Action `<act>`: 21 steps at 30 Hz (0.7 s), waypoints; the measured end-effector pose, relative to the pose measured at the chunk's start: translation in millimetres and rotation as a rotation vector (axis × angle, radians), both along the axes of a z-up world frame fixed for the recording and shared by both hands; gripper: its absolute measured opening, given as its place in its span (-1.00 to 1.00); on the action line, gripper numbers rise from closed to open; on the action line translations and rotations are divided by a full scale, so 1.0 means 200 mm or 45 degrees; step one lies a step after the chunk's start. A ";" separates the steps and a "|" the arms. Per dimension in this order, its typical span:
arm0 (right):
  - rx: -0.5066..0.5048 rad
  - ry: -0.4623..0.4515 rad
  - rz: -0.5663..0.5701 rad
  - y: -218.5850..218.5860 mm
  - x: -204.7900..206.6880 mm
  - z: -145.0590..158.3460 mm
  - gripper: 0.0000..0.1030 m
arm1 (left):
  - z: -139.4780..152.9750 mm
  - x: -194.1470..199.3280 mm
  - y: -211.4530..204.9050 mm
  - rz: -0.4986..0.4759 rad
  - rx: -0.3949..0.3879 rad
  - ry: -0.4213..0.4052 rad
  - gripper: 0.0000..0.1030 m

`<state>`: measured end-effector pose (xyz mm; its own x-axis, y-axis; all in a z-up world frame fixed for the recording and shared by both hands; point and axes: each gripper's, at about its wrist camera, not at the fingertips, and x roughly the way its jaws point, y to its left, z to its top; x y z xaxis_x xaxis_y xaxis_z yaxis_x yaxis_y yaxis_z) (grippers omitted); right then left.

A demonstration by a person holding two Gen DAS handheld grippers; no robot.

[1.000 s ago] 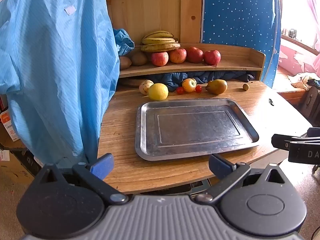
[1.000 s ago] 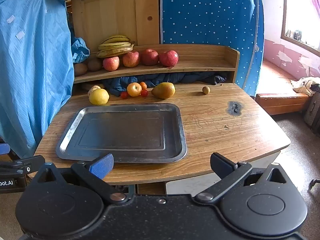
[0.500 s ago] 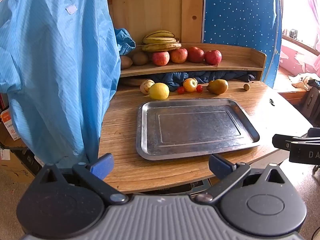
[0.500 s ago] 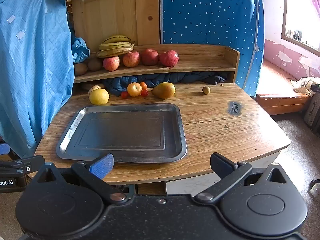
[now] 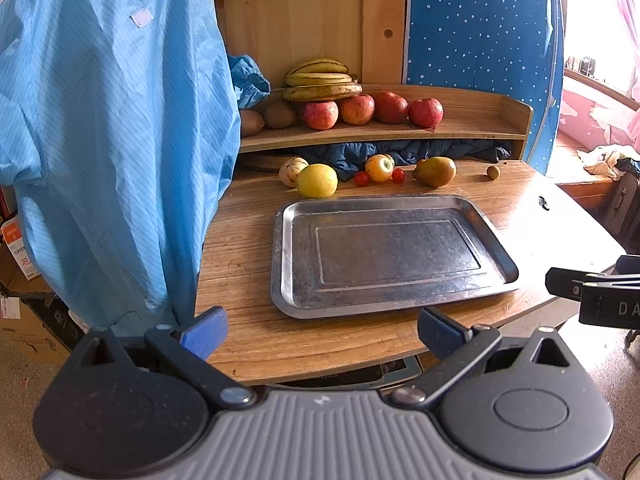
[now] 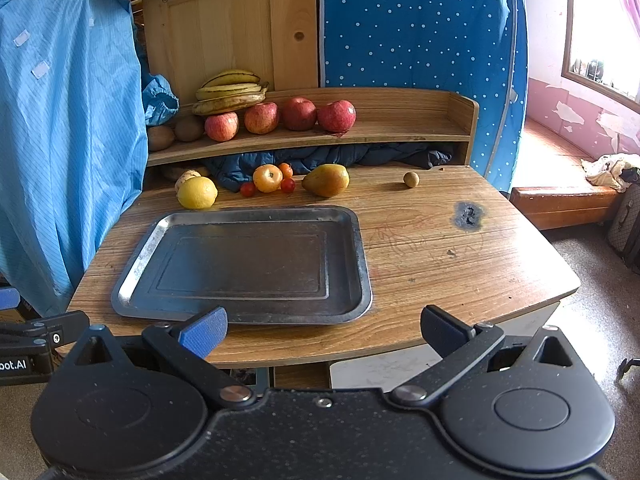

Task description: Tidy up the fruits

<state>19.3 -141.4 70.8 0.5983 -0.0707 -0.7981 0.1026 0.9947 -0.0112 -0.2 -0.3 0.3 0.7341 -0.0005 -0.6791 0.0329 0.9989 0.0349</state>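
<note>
Wood-grain table [image 5: 248,248] is seen from the left wrist view, with a bare metal tray [image 5: 280,264] laid flat on it, set back from the rounded near edge. Behind the tray, a row of fruit is lined along the back of the table: a lemon [image 5: 317,180] just beyond the tray's far left corner, a pale striped fruit [image 5: 291,169] behind it, two cherry tomatoes [image 5: 362,178], an orange-yellow fruit [image 5: 379,167], a pear [image 5: 435,171] and a small brown fruit [image 5: 493,172] well apart to the right. Bananas [image 5: 320,82] and red apples [image 5: 372,109] are kept on the shelf [image 5: 472,130] above. A blue garment [image 5: 108,140] is hung against the table's left side. The left gripper [image 5: 320,330] is held off the near edge, jaws spread wide and empty; the right gripper [image 5: 592,294] is seen at the right margin.

From the right wrist view, the tray [image 6: 362,264] is found on the left half of the table [image 6: 460,272], and a broad bare stretch with a dark burn mark [image 6: 467,214] is left open to its right. The lemon [image 6: 197,192] and pear [image 6: 326,179] are seen just behind the tray. The right gripper [image 6: 322,332] is held before the near edge, jaws spread and empty; the left gripper [image 6: 40,336] is seen at the lower left.
</note>
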 end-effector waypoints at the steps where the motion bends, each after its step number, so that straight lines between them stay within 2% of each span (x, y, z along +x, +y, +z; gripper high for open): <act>1: -0.001 0.000 0.000 0.00 0.00 0.00 0.99 | 0.00 0.00 0.00 -0.001 0.000 0.000 0.99; 21: 0.003 0.006 0.001 -0.01 0.01 0.00 0.99 | -0.02 0.00 0.02 0.004 -0.002 0.005 0.99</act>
<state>21.9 -143.8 70.3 0.5945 -0.0683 -0.8012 0.1016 0.9948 -0.0094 -1.0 3.4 -3.7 0.7315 0.0008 -0.6818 0.0300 0.9990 0.0333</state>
